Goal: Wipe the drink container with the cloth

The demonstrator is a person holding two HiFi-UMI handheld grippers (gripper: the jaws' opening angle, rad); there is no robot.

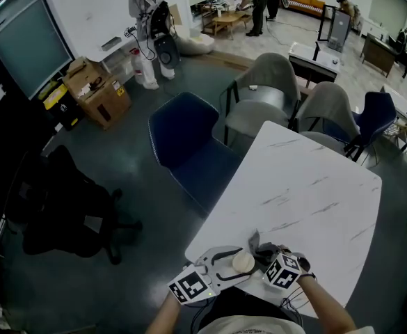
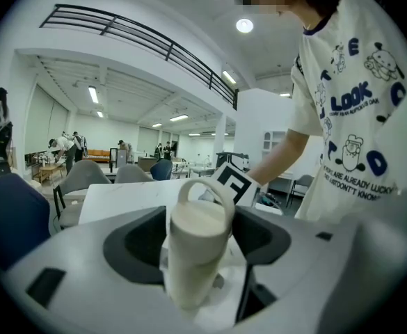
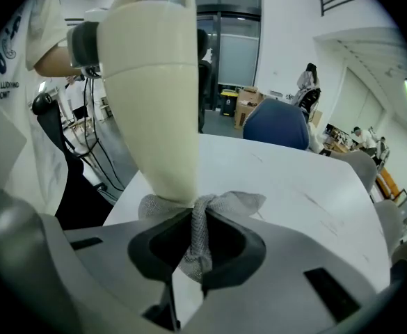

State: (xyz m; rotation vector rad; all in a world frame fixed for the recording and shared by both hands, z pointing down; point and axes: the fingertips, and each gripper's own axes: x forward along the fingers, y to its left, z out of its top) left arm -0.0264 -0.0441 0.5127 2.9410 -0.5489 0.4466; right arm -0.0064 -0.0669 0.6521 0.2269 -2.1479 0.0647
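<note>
- Left gripper (image 2: pixel 197 245): jaws clamped on the cream drink container (image 2: pixel 197 235), one on each side of its body. The loop handle on the lid points away from the camera.
- Right gripper (image 3: pixel 193 249): jaws pinched on a bunched grey mesh cloth (image 3: pixel 202 218). The cloth's free end fans out past the jaws and lies against the container's wall.
- Person behind the grippers wears a white printed t-shirt (image 2: pixel 356 117), bare forearms reaching down to both tools.
- Head view: both grippers meet at the near edge of the white marble-pattern table (image 1: pixel 314 193). The container's round lid shows from above between them, with the cloth touching it on the right side.
- Can't tell whether the container's base sits on the tabletop or hangs off it.
- Beyond the table's left side: dark blue chair (image 1: pixel 189 148).
- Past the far end: grey chairs (image 1: pixel 269 82).
- Floor at left: black office chair (image 1: pixel 64 204), well apart from the table.
- Farther left, near the wall: cardboard boxes (image 1: pixel 99 92).
- Far back: people standing (image 1: pixel 144 5), too small for detail.
</note>
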